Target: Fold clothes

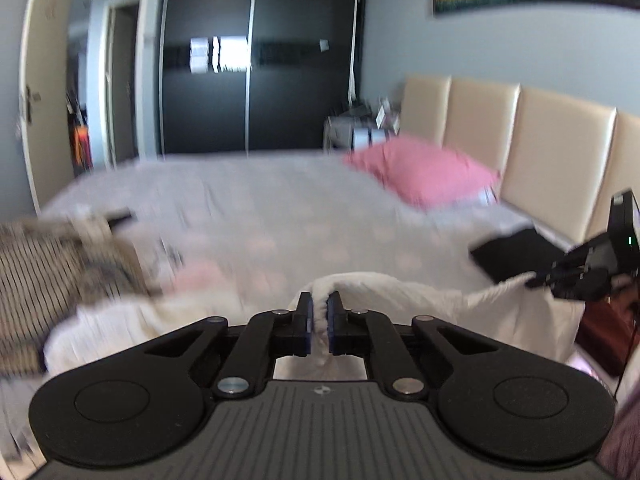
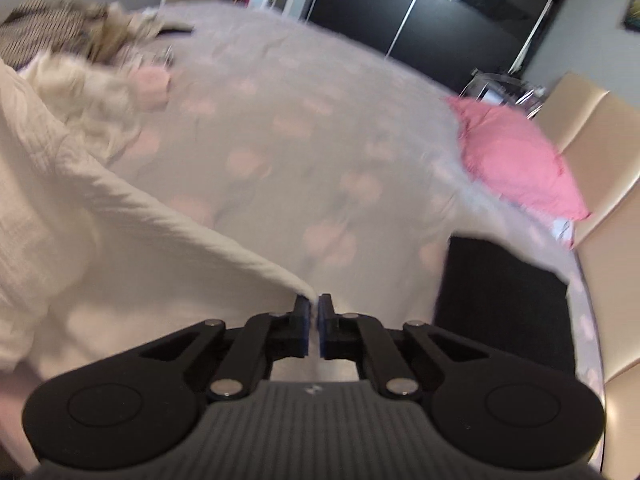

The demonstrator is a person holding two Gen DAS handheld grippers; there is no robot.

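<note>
I have the white garment [image 1: 400,292] pinched at 2 points and lifted off the bed: its top edge runs taut from my left claw [image 1: 319,312] across to my right claw [image 1: 538,280], which sits off to the right of the left one in the left wrist view. The left claw's blue pads [image 1: 308,316] are pressed together on a bunched fold of the cloth, which humps up just ahead of the tips. In the right wrist view, my right claw [image 2: 313,320] is likewise clamped on a corner of the white garment [image 2: 80,200], and the cloth sweeps away up and to the left of it.

Beyond both claws lies the bed [image 1: 260,208], its pale cover dotted with pink. Ahead and to the left of the left claw sits a pile of clothes [image 1: 60,264], striped and fluffy pieces mixed. A dark folded item [image 2: 500,300] lies just right of the right claw. Further ahead and right is a pink pillow [image 2: 516,160] against the cream headboard [image 1: 520,136].
</note>
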